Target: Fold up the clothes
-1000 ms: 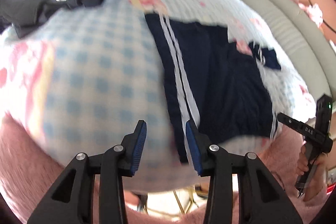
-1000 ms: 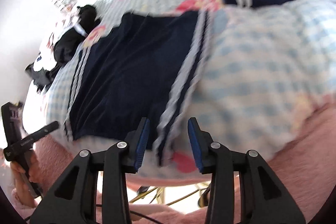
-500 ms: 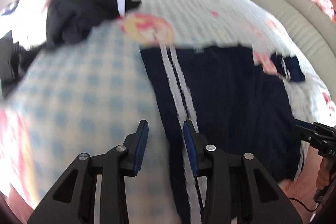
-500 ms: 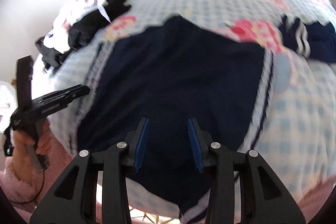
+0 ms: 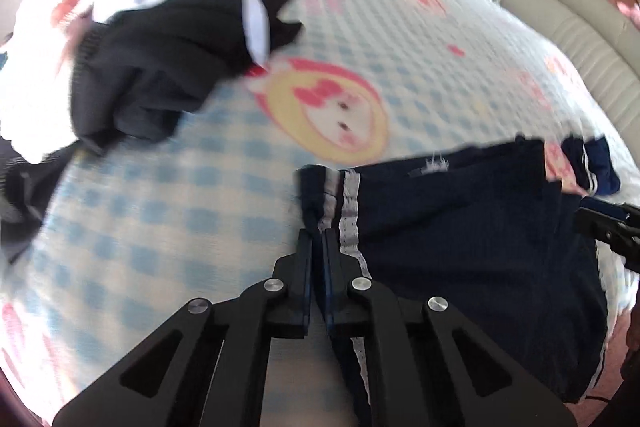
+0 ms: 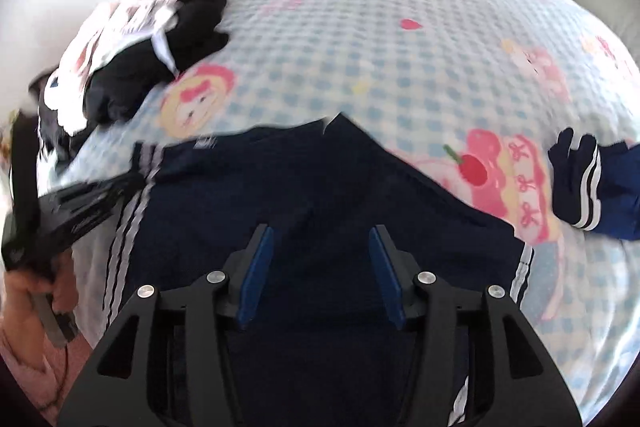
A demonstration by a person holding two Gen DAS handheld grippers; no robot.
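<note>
At the upper left of the left wrist view a heap of black clothes (image 5: 168, 59) lies on the checked bedspread (image 5: 160, 219). Just below centre, my left gripper (image 5: 316, 247), spread a moment ago, has snapped together on the white-striped edge of the navy shorts (image 5: 460, 247), which lie flat across the lower right. In the right wrist view my right gripper (image 6: 322, 247) hovers over the shorts' middle, its jaws just widened with nothing between them. One corner secured, I judge the fold can begin.
</note>
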